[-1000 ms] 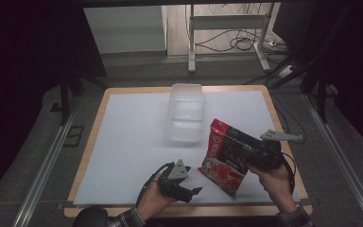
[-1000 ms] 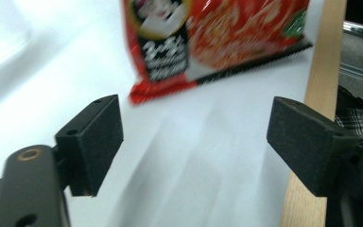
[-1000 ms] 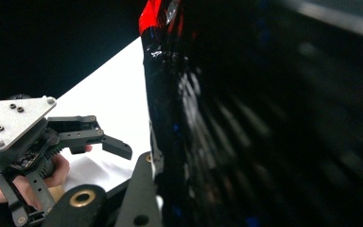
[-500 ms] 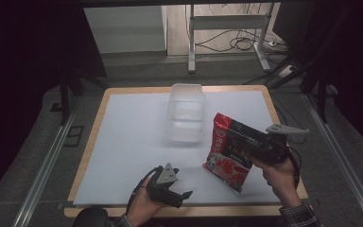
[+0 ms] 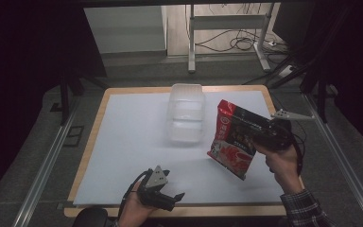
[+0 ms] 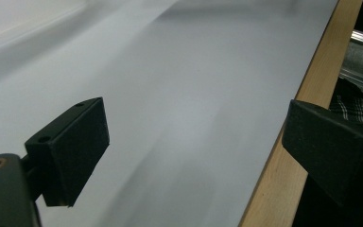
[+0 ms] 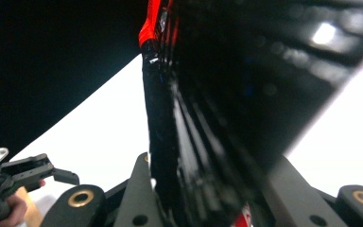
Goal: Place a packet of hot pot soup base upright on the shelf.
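Note:
A red and black snack bag hangs tilted above the right side of the white table. My right gripper is shut on the bag's right edge. Seen up close in the right gripper view, the bag is a dark glossy sheet pinched between the jaws. A clear plastic container stands open at the table's far middle, just left of the bag. My left gripper rests at the near table edge, open and holding nothing. Its two black pads stand wide apart over the bare white surface.
The table has a wooden rim and metal rails run along both sides. A metal stand with cables is on the floor beyond the far edge. In the right gripper view the left gripper shows at the lower left.
My right gripper has lifted the bag higher and carried it toward the container. My left gripper has drawn back toward the near edge of the table.

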Motion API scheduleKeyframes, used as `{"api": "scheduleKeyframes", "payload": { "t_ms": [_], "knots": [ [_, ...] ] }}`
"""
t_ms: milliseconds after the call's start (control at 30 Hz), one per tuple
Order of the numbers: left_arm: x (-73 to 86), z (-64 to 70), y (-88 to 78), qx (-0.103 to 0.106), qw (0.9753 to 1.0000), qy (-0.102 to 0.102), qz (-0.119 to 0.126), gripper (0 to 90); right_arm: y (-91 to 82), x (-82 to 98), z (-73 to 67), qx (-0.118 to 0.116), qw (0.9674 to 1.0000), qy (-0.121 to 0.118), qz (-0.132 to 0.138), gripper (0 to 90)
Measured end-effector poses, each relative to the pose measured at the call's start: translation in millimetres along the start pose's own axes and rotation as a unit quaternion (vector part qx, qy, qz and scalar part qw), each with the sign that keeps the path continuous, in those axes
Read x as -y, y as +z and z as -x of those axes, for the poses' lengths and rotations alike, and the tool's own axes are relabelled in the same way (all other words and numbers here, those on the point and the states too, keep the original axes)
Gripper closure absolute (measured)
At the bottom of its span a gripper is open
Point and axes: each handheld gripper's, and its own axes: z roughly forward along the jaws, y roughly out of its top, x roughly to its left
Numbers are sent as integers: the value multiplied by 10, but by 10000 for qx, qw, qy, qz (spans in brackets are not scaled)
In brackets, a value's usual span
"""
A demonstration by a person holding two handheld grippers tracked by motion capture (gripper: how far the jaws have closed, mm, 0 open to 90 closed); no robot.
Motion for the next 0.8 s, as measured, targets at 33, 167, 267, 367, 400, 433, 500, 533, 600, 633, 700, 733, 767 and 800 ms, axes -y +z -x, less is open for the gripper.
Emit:
{"api": "scheduleKeyframes", "payload": {
  "t_ms": [33,167,267,367,400,433,500,533,600,633,700,733,767,800],
  "knots": [
    [4,-4,-12,12,10000,-33,-4,81,1,-21,8,6,10000,-17,10,753],
    [24,-8,-51,24,9999,-129,52,80,6,-112,31,57,10000,-24,75,752],
    [38,-13,-70,14,9999,-144,44,78,7,-163,49,98,9999,-37,111,752],
    [48,-15,-88,1,9998,-188,60,73,11,-255,85,150,9997,-19,192,749],
    [52,-18,-94,10,9998,-193,64,72,14,-285,96,165,9996,-11,218,748],
    [55,-18,-98,4,9998,-207,75,71,17,-315,106,181,9996,-6,239,747],
    [63,-21,-113,5,9997,-220,81,71,24,-370,124,219,9994,-13,268,747],
    [68,-21,-122,6,9997,-233,89,72,30,-400,132,233,9993,0,294,747],
    [76,-22,-133,4,9997,-239,90,71,42,-458,150,250,9991,-4,339,746],
    [82,-21,-141,-4,9997,-240,84,72,49,-485,158,262,9990,5,353,746],
    [89,-21,-152,-8,9997,-240,76,72,67,-538,172,265,9989,28,395,746],
    [94,-20,-160,-9,9996,-253,81,71,78,-564,177,272,9988,39,409,746],
    [97,-19,-165,-10,9996,-262,85,72,96,-597,184,275,9987,33,422,746],
    [101,-20,-173,-22,9996,-256,81,72,105,-617,186,280,9987,26,420,746]
  ]
}}
